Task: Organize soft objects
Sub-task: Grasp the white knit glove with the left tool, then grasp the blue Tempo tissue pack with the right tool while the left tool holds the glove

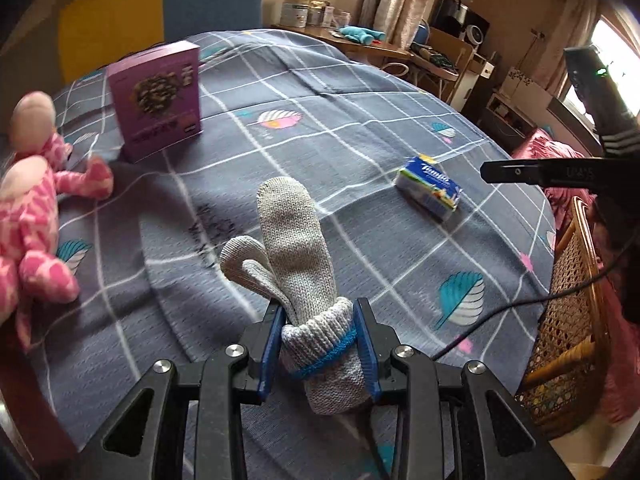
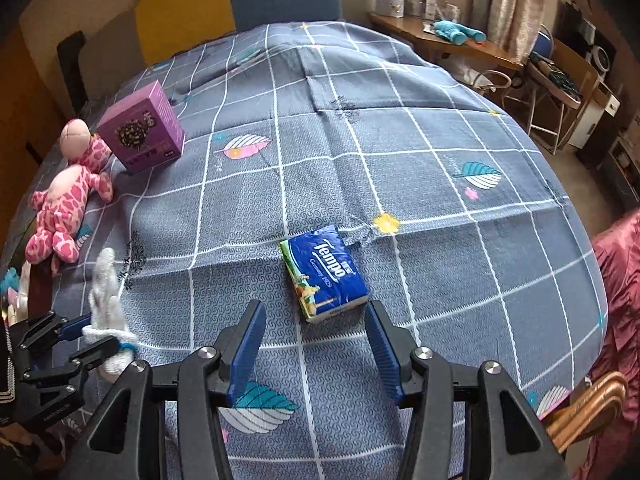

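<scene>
Gloves point(image 1: 294, 248), a grey knit pair, stand up at lower centre of the left view, my left tongs point(image 1: 318, 344) clamped on their rolled cuff above the bed point(image 1: 360, 120). I judge this the carrying step; next I need a spot for them, likely beside the pink plush toys point(image 1: 28, 216) at the left edge. My right tongs point(image 2: 316, 344) hang apart just short of the tissue pack point(image 2: 324, 272). A purple box point(image 1: 160, 100) stands near the toys, crowding that corner.
</scene>
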{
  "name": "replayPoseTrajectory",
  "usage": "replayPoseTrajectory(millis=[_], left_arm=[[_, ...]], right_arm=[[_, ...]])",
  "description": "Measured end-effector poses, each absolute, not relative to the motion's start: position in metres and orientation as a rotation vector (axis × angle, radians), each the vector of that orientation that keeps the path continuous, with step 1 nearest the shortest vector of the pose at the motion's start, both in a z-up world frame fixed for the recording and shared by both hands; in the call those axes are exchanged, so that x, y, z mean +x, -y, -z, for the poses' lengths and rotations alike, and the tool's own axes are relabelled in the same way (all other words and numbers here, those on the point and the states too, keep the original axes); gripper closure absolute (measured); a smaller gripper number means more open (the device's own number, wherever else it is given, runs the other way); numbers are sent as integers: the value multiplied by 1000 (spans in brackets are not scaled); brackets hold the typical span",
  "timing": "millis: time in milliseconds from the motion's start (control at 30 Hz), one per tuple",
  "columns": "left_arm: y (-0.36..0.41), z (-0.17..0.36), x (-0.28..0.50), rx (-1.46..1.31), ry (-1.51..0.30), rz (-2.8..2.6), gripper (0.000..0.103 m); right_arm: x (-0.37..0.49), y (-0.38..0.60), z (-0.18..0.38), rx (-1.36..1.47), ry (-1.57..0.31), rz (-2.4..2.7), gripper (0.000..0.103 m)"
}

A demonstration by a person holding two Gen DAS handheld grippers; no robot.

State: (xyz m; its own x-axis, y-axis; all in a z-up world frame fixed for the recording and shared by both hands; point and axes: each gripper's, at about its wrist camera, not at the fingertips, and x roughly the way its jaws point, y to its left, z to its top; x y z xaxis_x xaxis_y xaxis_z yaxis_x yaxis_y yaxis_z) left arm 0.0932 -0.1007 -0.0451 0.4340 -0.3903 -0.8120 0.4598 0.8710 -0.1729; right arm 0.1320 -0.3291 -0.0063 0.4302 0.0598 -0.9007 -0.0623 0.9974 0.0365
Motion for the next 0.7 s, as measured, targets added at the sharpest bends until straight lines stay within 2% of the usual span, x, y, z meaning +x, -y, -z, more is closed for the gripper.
replayPoseTrajectory(millis=[33, 100, 200, 433, 467, 500, 600, 700], left_arm=[[88, 47, 91, 68, -996, 512, 68], [66, 50, 86, 47, -1008, 479, 68], [40, 55, 79, 33, -1018, 439, 67], [18, 67, 73, -19, -1012, 415, 64], [20, 69, 73, -23, -1006, 414, 62], [19, 70, 73, -30, -1002, 414, 60], [15, 74, 74, -71, -995, 414, 53], [7, 79, 76, -141, -1013, 411, 51]], right_arm=[[141, 326, 11, -26, -1145, -75, 48], [157, 323, 23, -64, -1187, -75, 38], [178, 319, 40, -102, -1257, -82, 35], [199, 312, 75, -156, -1361, -46, 35], [199, 311, 77, -162, -1363, -29, 42], [198, 310, 77, -164, -1352, -18, 47], [189, 298, 68, -139, -1294, -39, 48], [176, 275, 55, -84, -1231, -123, 48]])
